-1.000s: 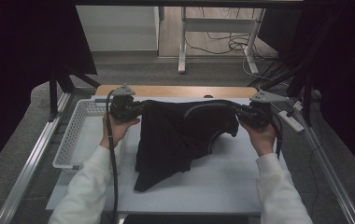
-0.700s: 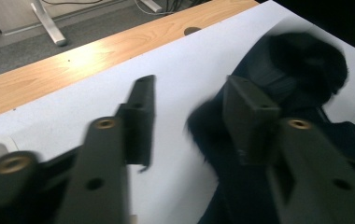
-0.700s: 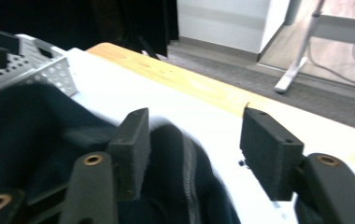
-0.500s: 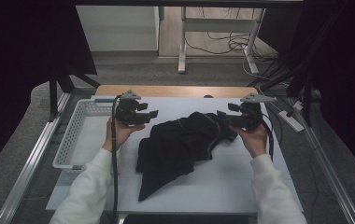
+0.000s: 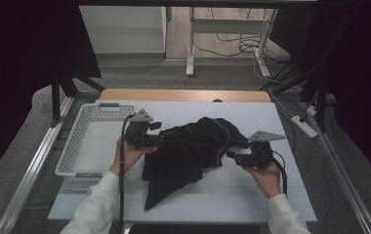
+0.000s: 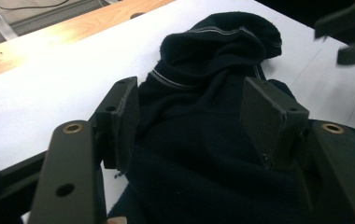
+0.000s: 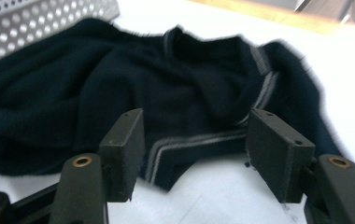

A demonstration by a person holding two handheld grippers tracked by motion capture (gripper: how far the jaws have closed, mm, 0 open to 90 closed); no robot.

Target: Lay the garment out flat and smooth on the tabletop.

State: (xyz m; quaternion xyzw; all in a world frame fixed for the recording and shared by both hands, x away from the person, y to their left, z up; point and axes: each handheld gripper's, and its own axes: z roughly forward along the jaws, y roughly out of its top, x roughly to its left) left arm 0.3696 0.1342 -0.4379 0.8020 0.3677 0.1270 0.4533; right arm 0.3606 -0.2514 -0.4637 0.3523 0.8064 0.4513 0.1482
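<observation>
A dark navy garment [image 5: 188,156] with grey striped trim lies crumpled on the white board [image 5: 252,195]. My left gripper [image 5: 158,139] is at its left edge, low over the cloth. Its jaws have just opened, and folds of the garment [image 6: 213,60] lie loose between the open left gripper [image 6: 189,116] pads. My right gripper [image 5: 231,155] is at the garment's right edge. Its jaws have just opened too. The striped hem of the garment [image 7: 73,107] lies in front of the open right gripper [image 7: 196,149], with nothing pressed between the pads.
A white perforated basket [image 5: 76,151] stands at the left of the board, also visible as the basket [image 7: 35,18] in the right gripper view. A wooden table edge [image 5: 183,95] runs along the back. The other gripper [image 6: 353,37] shows at the top right of the left gripper view.
The garment hung stretched between both shut grippers a second ago. Both let go of it, and it now lies heaped on the board. Both hands have sunk, the right one more.
</observation>
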